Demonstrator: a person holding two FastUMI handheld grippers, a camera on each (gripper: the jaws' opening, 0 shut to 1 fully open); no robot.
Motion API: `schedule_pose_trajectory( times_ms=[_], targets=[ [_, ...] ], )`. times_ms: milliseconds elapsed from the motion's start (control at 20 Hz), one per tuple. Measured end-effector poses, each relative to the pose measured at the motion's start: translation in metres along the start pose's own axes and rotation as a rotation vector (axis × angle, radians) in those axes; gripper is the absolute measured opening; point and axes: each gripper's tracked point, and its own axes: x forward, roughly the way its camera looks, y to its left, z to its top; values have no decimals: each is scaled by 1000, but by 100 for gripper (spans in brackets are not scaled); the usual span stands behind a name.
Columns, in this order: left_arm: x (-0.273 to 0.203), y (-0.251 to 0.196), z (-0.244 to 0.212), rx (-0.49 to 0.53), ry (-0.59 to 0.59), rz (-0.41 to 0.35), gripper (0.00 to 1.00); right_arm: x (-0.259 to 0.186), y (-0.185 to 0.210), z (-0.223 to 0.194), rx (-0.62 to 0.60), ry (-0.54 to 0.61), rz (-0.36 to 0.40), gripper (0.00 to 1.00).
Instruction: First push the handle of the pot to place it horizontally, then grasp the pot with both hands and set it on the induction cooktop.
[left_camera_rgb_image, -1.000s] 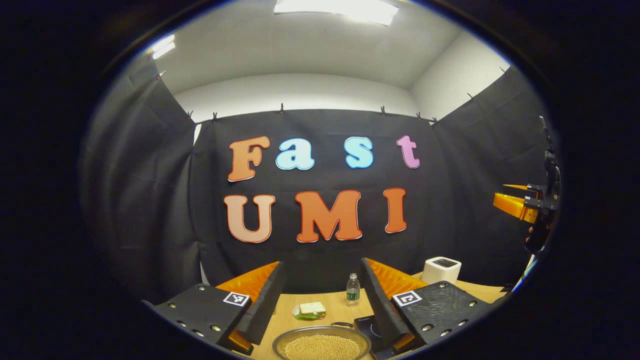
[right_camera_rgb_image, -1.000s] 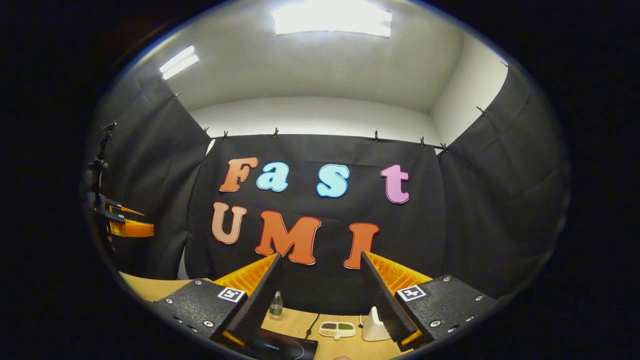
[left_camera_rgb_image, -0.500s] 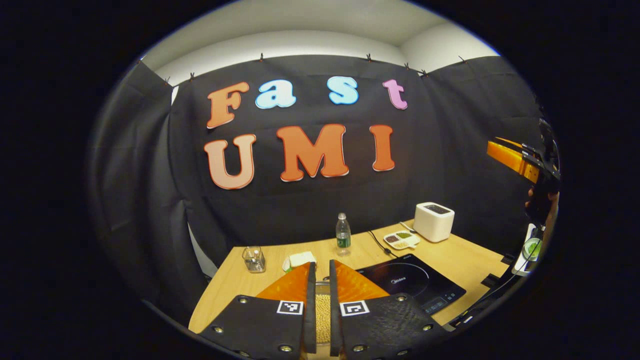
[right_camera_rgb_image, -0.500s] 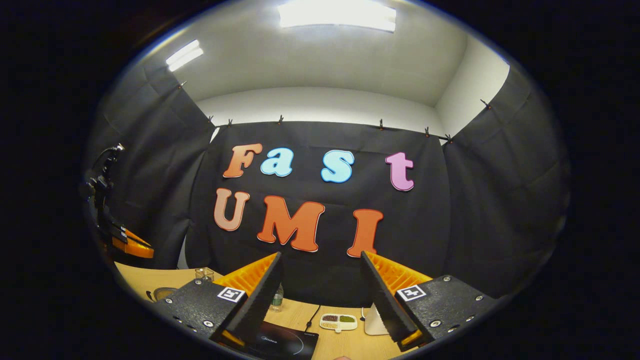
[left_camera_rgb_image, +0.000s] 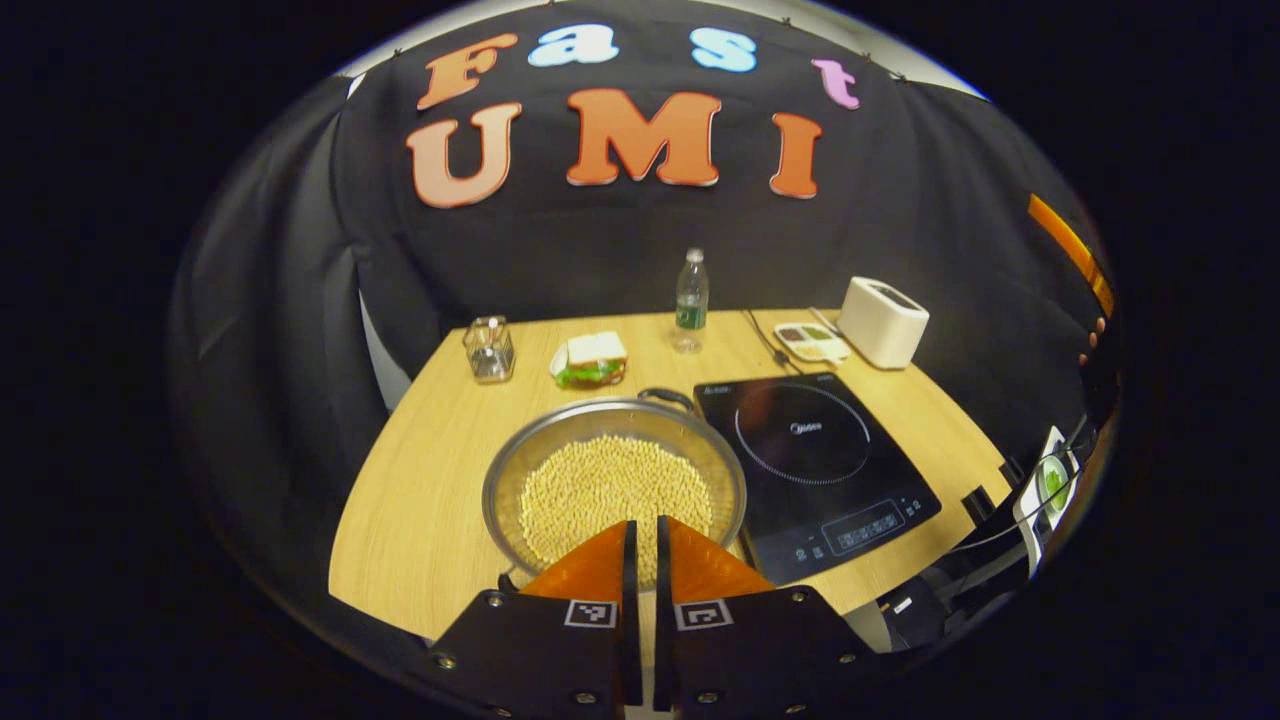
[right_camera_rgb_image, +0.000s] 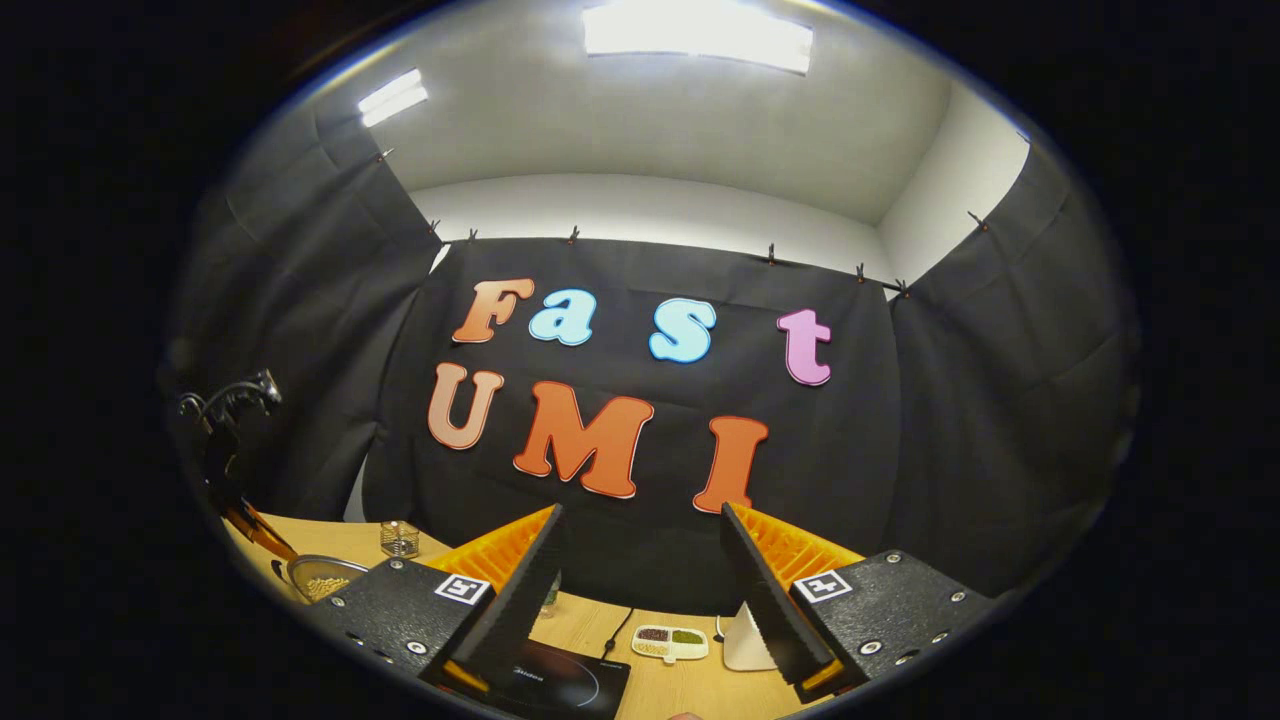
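Bright ceiling panels (right_camera_rgb_image: 697, 35) glaring overhead, dim booth, fisheye-bent edges, slight blur

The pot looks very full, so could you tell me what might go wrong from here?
1. The pot is heaped with loose beans; a hard push on its handle could spill them.
2. The induction cooktop sits right beside it, so a sliding pot could knock it.

A brand word sits on the induction cooktop (left_camera_rgb_image: 815, 450), too blurred to read; nothing else legible.
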Motion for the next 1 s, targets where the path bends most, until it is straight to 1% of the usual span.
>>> schedule_pose_trajectory(
  times_ms=[150,300,400,450,500,650,800,900,1000],
  targets=[
    [12,10,-42,-55,119,13,6,0,1,-10,17,26,4,95],
    [21,14,-73,-116,219,9,6,-2,-2,-19,22,42,0,95],
    [26,19,-92,-145,280,20,6,-2,-1,-22,17,45,-2,95],
    [29,21,-100,-162,304,24,9,-3,0,-24,12,45,-2,95],
    [32,24,-106,-179,322,27,5,-3,-1,-25,10,44,-4,95],
    [41,34,-117,-233,369,41,5,-3,7,-31,24,53,10,95],
    [48,44,-120,-264,392,50,5,-2,8,-37,31,69,8,95],
    [54,47,-122,-274,401,44,5,1,9,-40,29,72,4,95],
    [56,46,-123,-285,412,24,3,2,13,-45,35,82,7,95]
  ],
)
